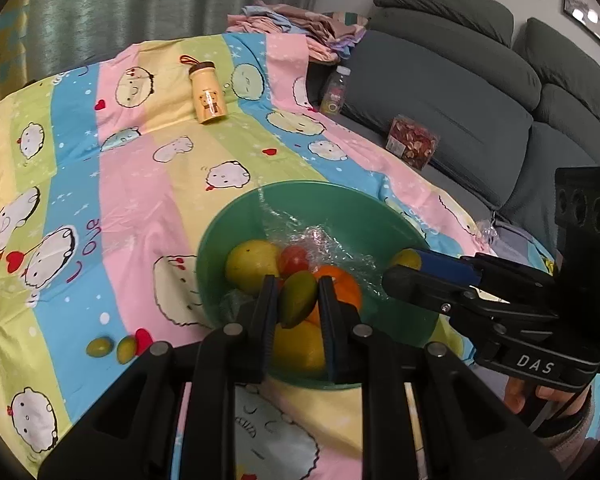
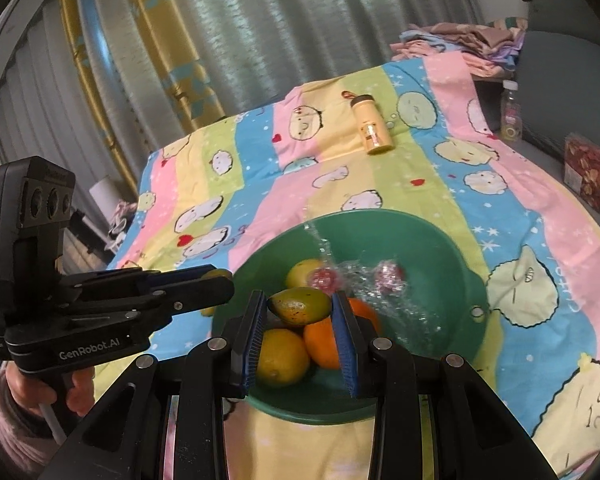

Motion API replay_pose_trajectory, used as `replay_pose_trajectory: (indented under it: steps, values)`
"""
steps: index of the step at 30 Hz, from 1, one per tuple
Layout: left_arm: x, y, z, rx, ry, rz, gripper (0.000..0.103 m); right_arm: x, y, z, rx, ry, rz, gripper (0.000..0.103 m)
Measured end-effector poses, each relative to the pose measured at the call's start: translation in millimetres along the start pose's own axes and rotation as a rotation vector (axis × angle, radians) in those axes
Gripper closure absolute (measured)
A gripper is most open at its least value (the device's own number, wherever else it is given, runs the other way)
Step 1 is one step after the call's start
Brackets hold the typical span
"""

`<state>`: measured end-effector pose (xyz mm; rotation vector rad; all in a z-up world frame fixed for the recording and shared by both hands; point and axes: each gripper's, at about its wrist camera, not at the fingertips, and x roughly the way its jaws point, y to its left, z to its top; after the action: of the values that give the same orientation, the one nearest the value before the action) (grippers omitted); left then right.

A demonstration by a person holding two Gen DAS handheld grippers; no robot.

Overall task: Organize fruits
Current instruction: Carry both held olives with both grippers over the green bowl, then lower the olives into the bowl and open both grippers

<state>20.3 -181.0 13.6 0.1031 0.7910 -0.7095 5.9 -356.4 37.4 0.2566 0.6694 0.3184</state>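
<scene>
The left hand-held gripper (image 1: 298, 300) pinches a small green fruit (image 1: 296, 298) and the right hand-held gripper (image 2: 300, 306) a bigger speckled one (image 2: 300, 305), both over the green bowl (image 2: 452, 256) of lemons, an orange and crinkled wrap, and we judge them light, firm, smooth-skinned, best gripped mid-body.

A yellow bottle (image 1: 209, 96) lies on the cartoon sheet (image 1: 100, 184); a snack box (image 1: 411, 142) sits on the grey sofa (image 1: 460, 92).
</scene>
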Motion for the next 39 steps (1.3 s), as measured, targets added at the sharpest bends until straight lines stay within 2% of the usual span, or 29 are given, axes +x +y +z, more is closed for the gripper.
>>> replay_pose_trajectory:
  steps: [13, 39]
  values:
    - [26, -10, 5, 0.031, 0.056, 0.025, 0.083, 5, -15, 1, 0.016, 0.01, -0.026, 0.068]
    - [50, -2, 2, 0.024, 0.127, 0.065, 0.083, 27, -14, 0, -0.014, 0.071, -0.048, 0.068]
